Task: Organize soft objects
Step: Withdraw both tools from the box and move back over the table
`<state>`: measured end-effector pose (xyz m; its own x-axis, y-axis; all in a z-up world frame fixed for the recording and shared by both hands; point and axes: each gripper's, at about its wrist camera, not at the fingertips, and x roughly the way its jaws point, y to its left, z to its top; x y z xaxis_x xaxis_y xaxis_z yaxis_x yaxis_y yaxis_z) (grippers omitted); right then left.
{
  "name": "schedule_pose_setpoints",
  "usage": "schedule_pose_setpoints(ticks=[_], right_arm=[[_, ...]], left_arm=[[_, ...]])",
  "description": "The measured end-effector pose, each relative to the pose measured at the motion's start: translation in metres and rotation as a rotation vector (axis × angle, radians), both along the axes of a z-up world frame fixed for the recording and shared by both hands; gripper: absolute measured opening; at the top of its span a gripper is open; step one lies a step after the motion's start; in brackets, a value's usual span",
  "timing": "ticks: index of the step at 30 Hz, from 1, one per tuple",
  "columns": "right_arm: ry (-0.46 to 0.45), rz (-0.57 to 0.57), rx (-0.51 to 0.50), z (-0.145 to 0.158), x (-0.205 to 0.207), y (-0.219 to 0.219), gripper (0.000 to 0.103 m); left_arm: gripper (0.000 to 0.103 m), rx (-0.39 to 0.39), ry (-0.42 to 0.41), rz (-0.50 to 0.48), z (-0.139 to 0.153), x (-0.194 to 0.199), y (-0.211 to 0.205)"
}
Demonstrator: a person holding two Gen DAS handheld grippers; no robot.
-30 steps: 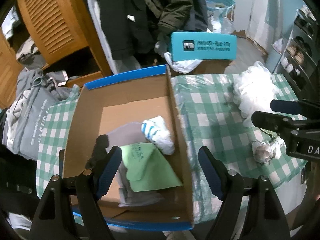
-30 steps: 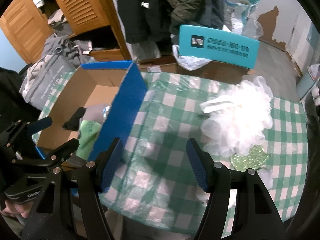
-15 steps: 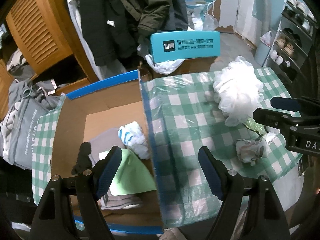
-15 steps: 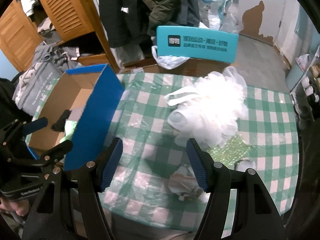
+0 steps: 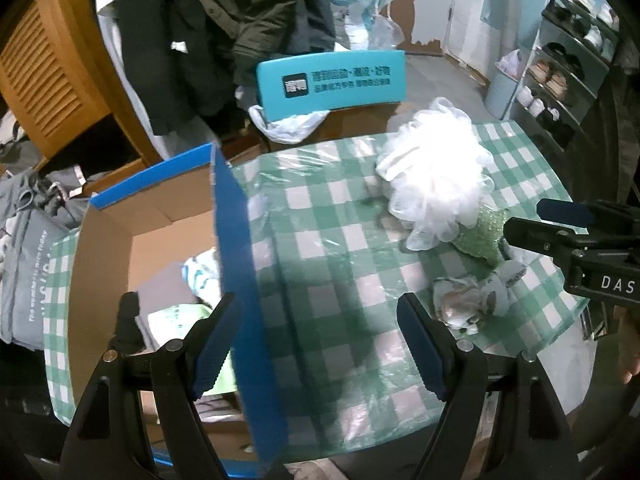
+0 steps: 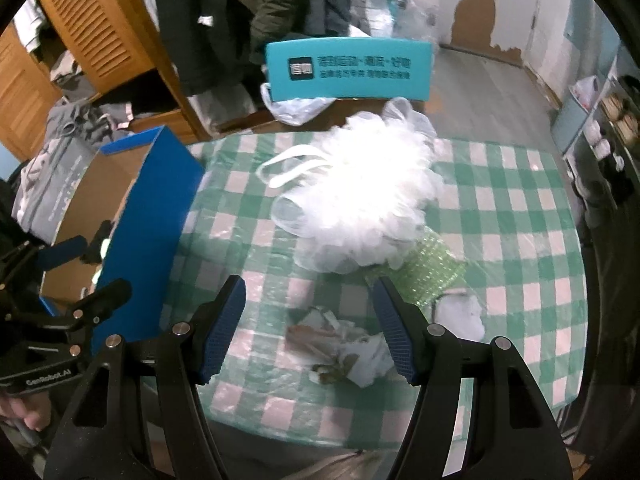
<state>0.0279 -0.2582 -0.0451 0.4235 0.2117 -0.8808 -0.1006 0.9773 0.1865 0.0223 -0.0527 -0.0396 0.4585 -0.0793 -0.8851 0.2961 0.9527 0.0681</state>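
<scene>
A white mesh bath pouf lies on the green checked tablecloth. A green sponge cloth lies partly under it. A crumpled grey-white cloth lies near the front edge. An open blue-edged cardboard box at the left holds a grey cloth, a green item and a white-blue bundle. My left gripper is open and empty over the box's right wall. My right gripper is open and empty just above the crumpled cloth.
A teal sign and a plastic bag stand behind the table. Dark coats hang at the back. A wooden louvred cabinet is at the left. Shoe shelves stand at the right.
Both grippers have moved to the right, away from the box and toward the pouf and crumpled cloth. Both stay open and empty. The objects have not moved.
</scene>
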Motion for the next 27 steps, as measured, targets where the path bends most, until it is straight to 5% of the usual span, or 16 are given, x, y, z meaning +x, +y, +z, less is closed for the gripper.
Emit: schedule_pose_setpoints(ticks=[27], right_arm=[[0.116,-0.151,-0.074,-0.063,-0.011,-0.097,0.065]], left_arm=[[0.081,0.008,0.132,-0.208,-0.053,0.0,-0.11]])
